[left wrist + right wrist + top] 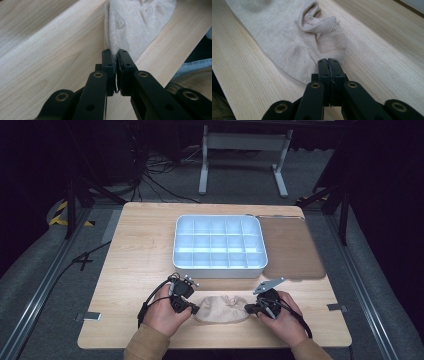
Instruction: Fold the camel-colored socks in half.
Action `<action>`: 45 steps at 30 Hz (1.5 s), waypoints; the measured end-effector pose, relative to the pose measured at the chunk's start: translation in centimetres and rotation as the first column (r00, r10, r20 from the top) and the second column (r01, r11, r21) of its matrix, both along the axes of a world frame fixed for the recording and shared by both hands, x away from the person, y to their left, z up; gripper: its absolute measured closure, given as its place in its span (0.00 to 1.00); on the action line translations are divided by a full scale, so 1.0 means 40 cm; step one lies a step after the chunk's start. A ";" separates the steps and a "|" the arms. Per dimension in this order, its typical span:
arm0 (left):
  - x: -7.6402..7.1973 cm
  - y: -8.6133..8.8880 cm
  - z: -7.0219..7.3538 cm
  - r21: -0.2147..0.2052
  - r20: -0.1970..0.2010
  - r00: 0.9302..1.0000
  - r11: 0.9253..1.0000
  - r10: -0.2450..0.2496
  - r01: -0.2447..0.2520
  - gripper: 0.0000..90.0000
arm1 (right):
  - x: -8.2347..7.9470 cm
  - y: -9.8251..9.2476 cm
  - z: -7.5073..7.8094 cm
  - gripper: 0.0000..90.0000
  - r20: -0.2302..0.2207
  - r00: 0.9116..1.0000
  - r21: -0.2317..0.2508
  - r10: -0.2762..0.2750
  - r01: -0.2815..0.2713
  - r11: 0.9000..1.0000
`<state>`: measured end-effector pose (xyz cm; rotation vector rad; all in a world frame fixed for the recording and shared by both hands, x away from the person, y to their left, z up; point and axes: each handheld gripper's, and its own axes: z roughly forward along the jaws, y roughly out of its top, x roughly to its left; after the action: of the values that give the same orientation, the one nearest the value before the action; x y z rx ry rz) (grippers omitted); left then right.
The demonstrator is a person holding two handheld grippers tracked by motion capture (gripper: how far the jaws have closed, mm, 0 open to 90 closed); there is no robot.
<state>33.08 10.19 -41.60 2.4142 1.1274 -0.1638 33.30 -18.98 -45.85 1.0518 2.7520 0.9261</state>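
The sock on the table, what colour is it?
Beige; the sock shows best in the right gripper view.

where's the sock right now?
High view: the beige sock lies flat on the table's near edge, in front of the white divided tray, pinched between the left gripper and right gripper.

A beige knit sock (pixel 220 309) lies flat on the counter (pixel 135 255) near its front edge, stretched sideways between the two hands and well apart from the things farther back. It is a short ankle sock of fine ribbed fabric, rumpled in the middle. In the right gripper view its cuff (pixel 318 21) stands open and folded over. In the left gripper view its other end (pixel 135 27) rises in creases off the wood.
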 end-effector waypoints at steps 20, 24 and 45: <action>0.028 -0.103 0.057 -0.057 0.014 0.998 0.996 -0.067 0.068 0.95 | -0.002 -0.004 -0.003 1.00 0.002 1.000 0.009 0.004 -0.004 1.000; 0.030 -0.114 0.058 -0.061 0.026 0.997 0.995 -0.077 0.079 0.95 | -0.007 -0.006 -0.004 1.00 0.013 1.000 0.014 0.003 -0.003 1.000; 0.050 -0.228 0.036 -0.073 0.032 0.984 0.981 -0.178 0.180 0.95 | -0.031 -0.016 -0.017 1.00 0.083 0.997 0.049 -0.010 0.006 0.999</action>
<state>35.07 1.09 -40.15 2.4411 0.8761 -0.2284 32.07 -19.64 -46.54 1.0064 2.6693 1.0160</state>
